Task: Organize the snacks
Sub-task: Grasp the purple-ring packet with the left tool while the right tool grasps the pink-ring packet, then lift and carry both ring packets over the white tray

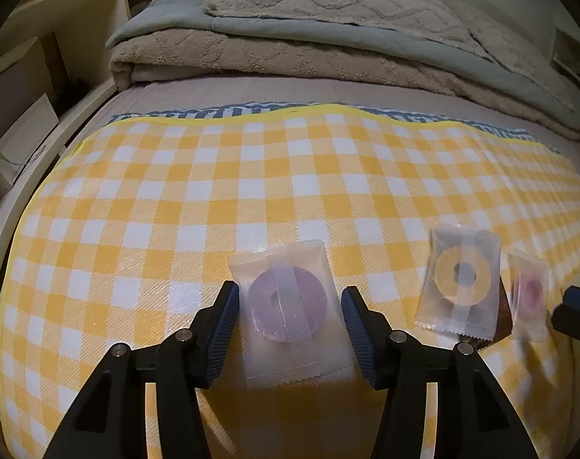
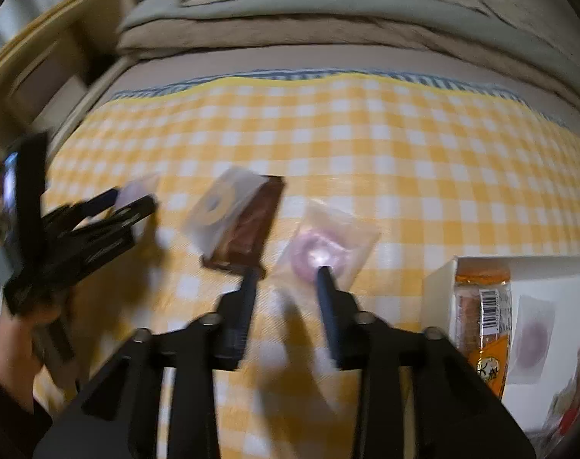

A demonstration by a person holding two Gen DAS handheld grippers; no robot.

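A clear packet with a purple ring snack lies flat on the yellow checked cloth. My left gripper straddles it with the pads against its two side edges. A packet with a yellow ring rests to the right, partly on a brown packet. My right gripper is open, and checked cloth shows between its fingers. A blurred pink ring packet sits loose at the right fingertip, not clamped.
A white box at the right holds an orange packet and another ring packet. Folded blankets are piled beyond the cloth's far edge. Wooden shelving stands to the left. A person's hand holds the left gripper.
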